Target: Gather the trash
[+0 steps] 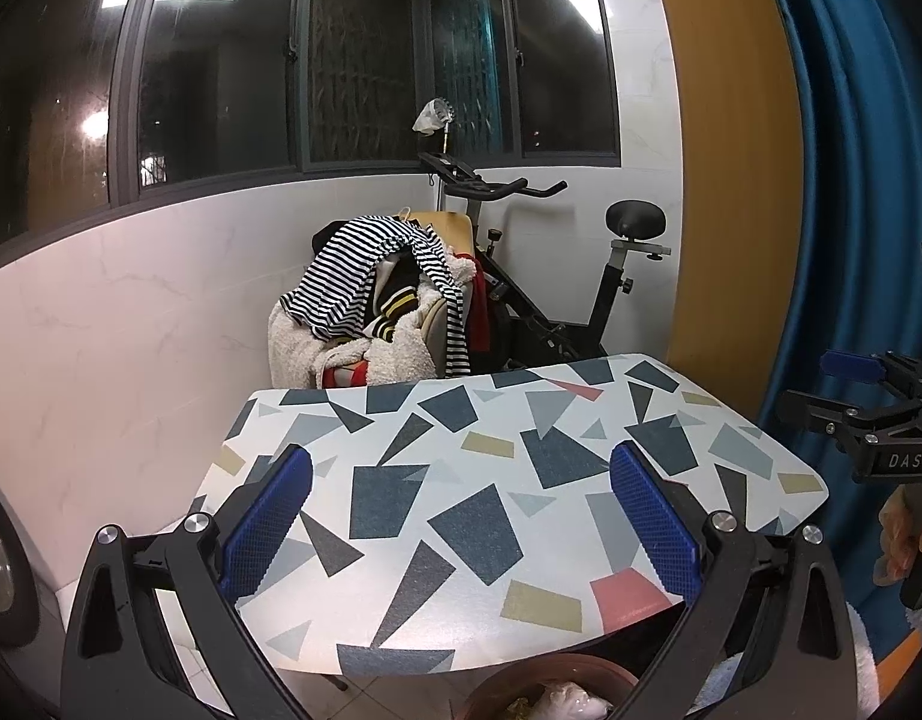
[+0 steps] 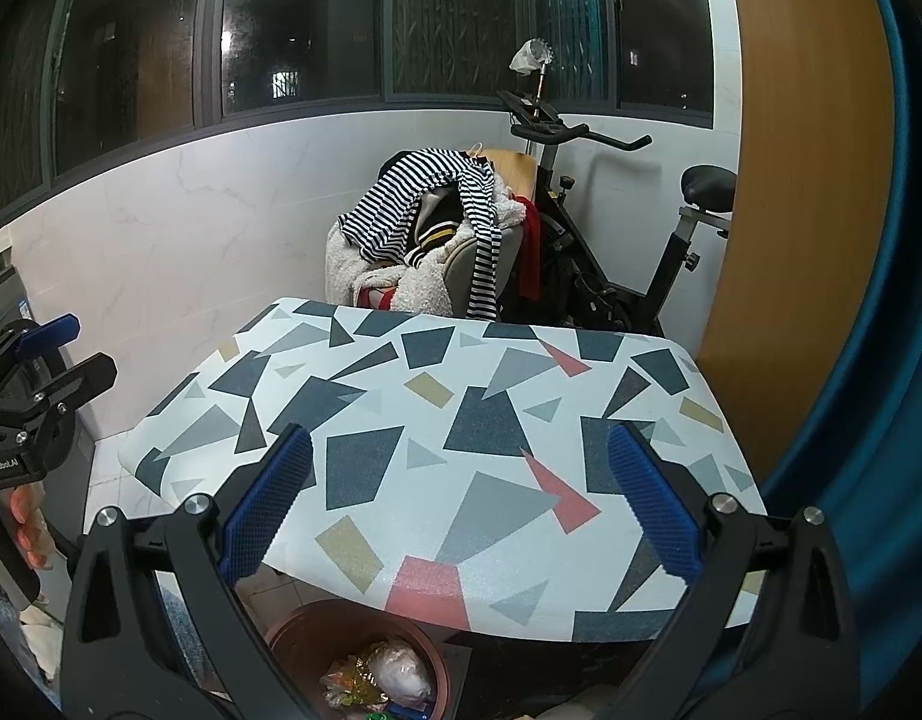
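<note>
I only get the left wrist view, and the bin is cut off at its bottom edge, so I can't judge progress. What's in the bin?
Observer: The right wrist view looks down into the brown bin. It holds a white plastic bag and a crumpled yellow wrapper.
Operator: Is the right tool carrying anything? I only see its side.
Observer: No. The right tool is open, with only the patterned table showing between its blue pads.
</note>
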The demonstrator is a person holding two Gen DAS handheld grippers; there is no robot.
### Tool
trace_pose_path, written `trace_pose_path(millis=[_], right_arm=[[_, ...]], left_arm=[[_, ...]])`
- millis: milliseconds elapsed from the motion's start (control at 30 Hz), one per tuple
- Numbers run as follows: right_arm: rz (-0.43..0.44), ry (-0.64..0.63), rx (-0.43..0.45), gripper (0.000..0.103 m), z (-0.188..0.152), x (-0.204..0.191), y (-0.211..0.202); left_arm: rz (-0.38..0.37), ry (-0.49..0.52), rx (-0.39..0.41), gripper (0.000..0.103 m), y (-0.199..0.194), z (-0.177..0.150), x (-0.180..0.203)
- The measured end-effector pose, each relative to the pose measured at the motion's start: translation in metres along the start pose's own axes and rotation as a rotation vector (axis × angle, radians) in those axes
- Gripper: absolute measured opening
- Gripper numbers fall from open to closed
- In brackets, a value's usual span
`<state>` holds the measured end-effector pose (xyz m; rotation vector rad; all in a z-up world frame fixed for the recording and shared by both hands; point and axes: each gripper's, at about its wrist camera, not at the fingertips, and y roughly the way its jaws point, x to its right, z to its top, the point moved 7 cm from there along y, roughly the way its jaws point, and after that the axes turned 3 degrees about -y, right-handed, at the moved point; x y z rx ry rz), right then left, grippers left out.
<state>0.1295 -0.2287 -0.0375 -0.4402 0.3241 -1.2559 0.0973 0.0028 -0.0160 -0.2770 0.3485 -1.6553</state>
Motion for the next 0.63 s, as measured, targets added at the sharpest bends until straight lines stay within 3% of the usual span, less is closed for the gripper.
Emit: trace_pose_path(millis=[633], right_arm=[[0.001,-0.006,0.001,0.097,-0.0002,0.0033,0.0003]], left_arm=[[0.014,-0.016,0.0,0.097,-0.0006,0.0014,-0.0055]])
